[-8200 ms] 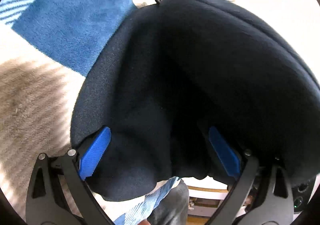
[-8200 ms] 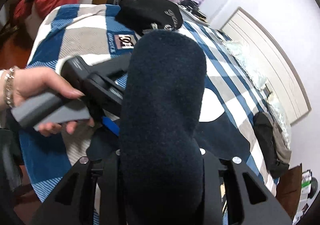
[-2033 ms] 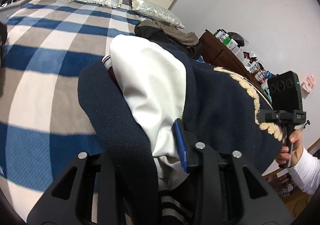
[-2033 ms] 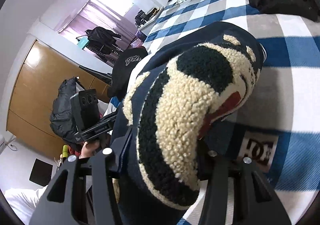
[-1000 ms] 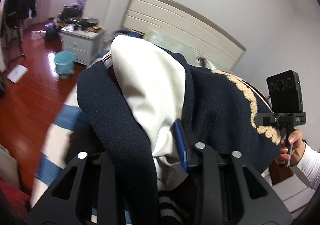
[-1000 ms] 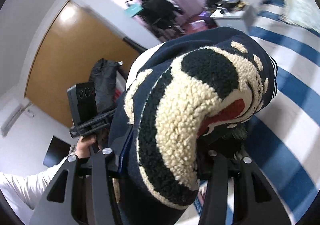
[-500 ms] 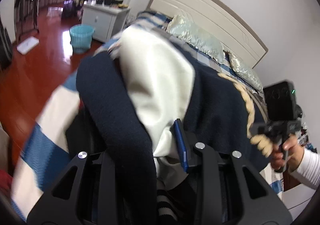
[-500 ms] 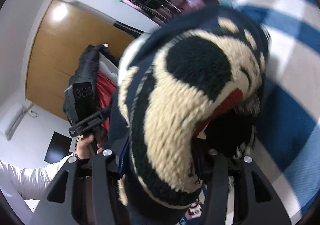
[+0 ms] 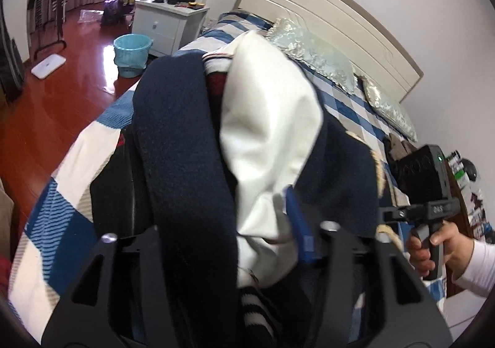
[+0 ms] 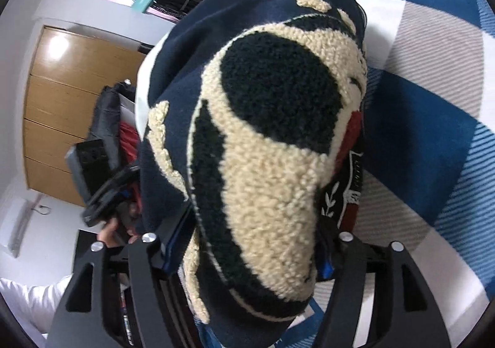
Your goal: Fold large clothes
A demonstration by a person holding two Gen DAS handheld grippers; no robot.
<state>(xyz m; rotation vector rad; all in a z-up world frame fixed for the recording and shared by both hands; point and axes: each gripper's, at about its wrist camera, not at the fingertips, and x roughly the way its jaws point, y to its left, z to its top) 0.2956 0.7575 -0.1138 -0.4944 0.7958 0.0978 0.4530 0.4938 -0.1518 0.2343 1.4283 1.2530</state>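
Observation:
A navy varsity jacket (image 9: 173, 131) with a white part (image 9: 269, 119) fills the left wrist view, bunched between the jaws of my left gripper (image 9: 213, 193). Those jaws are opening, and the blue pad (image 9: 297, 224) on the right shows its face beside the cloth. In the right wrist view the jacket's cream fleece patch (image 10: 272, 162) bulges between the jaws of my right gripper (image 10: 253, 233), which are opening too. The jacket hangs low over the checked blanket (image 10: 433, 54). A hand holds the other gripper (image 9: 423, 187) at the right edge.
The bed (image 9: 62, 224) runs to a cream headboard (image 9: 324, 7) with silver pillows (image 9: 309, 48). A white nightstand (image 9: 167, 23) and a teal bin (image 9: 131, 51) stand on the red wooden floor. Wooden wardrobe doors (image 10: 62, 85) and a dark bag (image 10: 105, 113) lie left.
Both grippers have come down with the jacket, so the bed now lies close beneath. Each pair of jaws stands wider than half a second ago, and the cloth sags between them.

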